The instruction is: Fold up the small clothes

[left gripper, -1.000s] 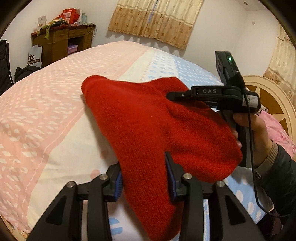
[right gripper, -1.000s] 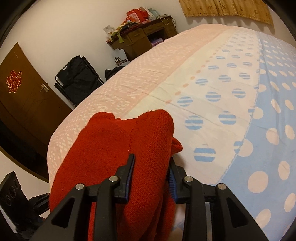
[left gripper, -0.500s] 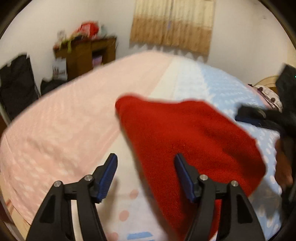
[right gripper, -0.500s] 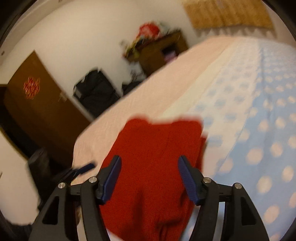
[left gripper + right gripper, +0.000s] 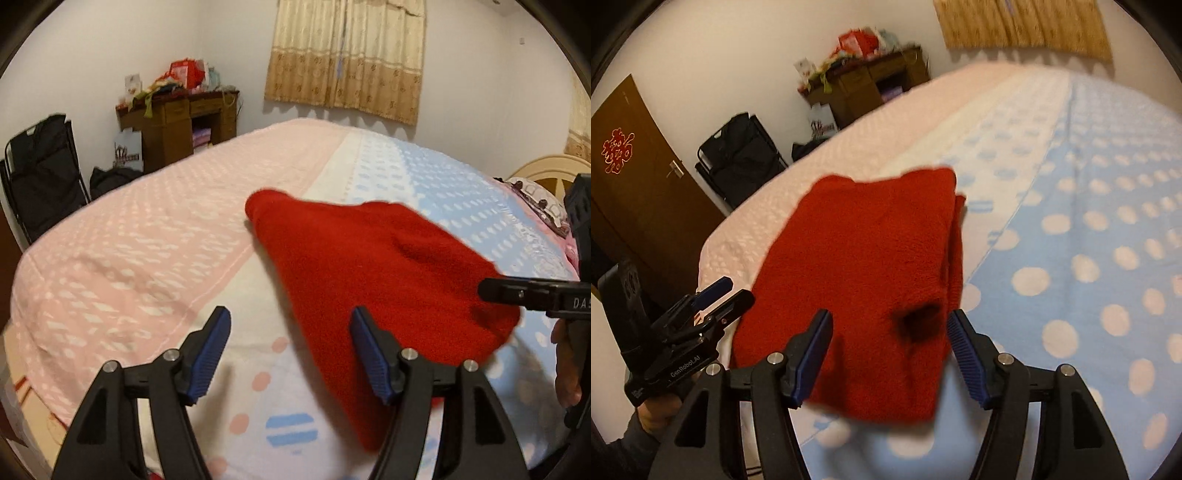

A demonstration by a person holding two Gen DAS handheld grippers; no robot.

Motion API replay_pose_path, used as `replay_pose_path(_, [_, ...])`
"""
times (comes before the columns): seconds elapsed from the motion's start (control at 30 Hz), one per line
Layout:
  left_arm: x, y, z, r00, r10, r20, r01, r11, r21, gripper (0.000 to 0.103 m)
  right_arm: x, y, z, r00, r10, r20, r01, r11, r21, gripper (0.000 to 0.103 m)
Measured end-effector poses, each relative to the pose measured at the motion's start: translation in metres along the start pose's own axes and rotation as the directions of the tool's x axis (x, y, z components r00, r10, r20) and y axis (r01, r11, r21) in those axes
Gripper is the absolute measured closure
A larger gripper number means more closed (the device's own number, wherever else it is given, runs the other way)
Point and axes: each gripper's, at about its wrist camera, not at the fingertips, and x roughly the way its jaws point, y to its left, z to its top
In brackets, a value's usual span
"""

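A folded red knit garment [image 5: 369,273] lies flat on the bed [image 5: 147,236]; it also shows in the right wrist view [image 5: 871,280]. My left gripper [image 5: 290,350] is open and empty, pulled back to the garment's near left edge. My right gripper [image 5: 888,354] is open and empty just behind the garment's near edge. The right gripper shows at the right edge of the left wrist view [image 5: 532,295], beside the garment. The left gripper shows at the lower left of the right wrist view [image 5: 709,306].
The bed cover is pink on the left, white in the middle and blue with dots on the right [image 5: 1089,258]. A wooden desk with clutter [image 5: 181,114], a black folding chair [image 5: 40,177] and a brown door [image 5: 631,192] stand beyond the bed. A headboard [image 5: 543,173] is at right.
Both grippers opened and let go of the red garment, then drew back from it. The garment dropped from a held, draped shape to lie flat on the bed.
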Motion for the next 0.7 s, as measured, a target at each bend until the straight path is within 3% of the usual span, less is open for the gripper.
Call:
replay_pose_path(0.13, [-0.031, -0.007, 0.004, 0.997, -0.015, 0.077, 0.012, 0.999, 0.030, 0.011, -0.033, 0.031, -0.004, 0.989, -0.094, 0.110, 0.103, 0.991, -0.081, 0.031])
replay_pose_path(0.37, [-0.053, -0.007, 0.014, 0.990, -0.049, 0.129, 0.046, 0.999, 0.026, 0.010, -0.076, 0.062, -0.010, 0.956, -0.160, 0.248, 0.194, 0.974, -0.120, 0.028])
replay_pose_path(0.7, [-0.063, -0.009, 0.016, 0.985, -0.077, 0.152, 0.074, 0.997, 0.022, 0.008, -0.094, 0.061, -0.014, 0.945, -0.181, 0.272, 0.215, 0.971, -0.100, 0.026])
